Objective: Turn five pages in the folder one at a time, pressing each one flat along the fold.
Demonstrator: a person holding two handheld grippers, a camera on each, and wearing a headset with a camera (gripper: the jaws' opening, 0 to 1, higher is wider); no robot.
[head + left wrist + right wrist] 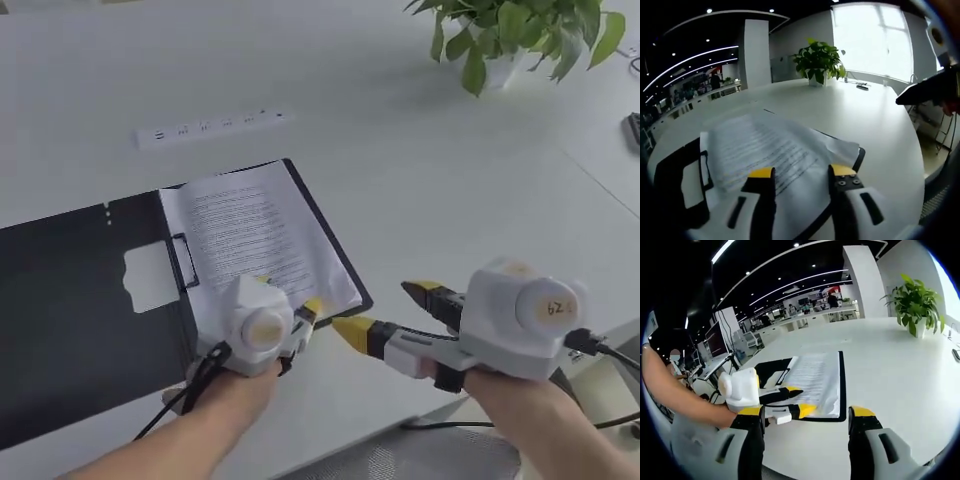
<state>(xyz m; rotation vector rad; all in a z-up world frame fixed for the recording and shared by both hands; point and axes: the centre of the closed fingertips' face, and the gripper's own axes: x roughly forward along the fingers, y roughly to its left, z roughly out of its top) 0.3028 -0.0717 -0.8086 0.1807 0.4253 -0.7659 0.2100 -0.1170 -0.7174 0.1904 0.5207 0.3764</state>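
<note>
A black folder (70, 320) lies open on the white table, its bare left cover flat. On its right side rests a stack of printed pages (250, 235), held by a clip (181, 262) at the spine. My left gripper (305, 315) is at the pages' near corner. Its jaws stand open over the paper's (765, 145) near edge, which curls up a little. My right gripper (388, 308) hovers open over bare table just right of the folder, with nothing between its jaws. From there it looks across at the left gripper (799, 400) and the pages (817, 375).
A white power strip (210, 125) lies behind the folder. A potted plant (520, 40) stands at the far right. The table's front edge (400, 425) runs just under my hands, with a cable (600, 350) trailing from the right gripper.
</note>
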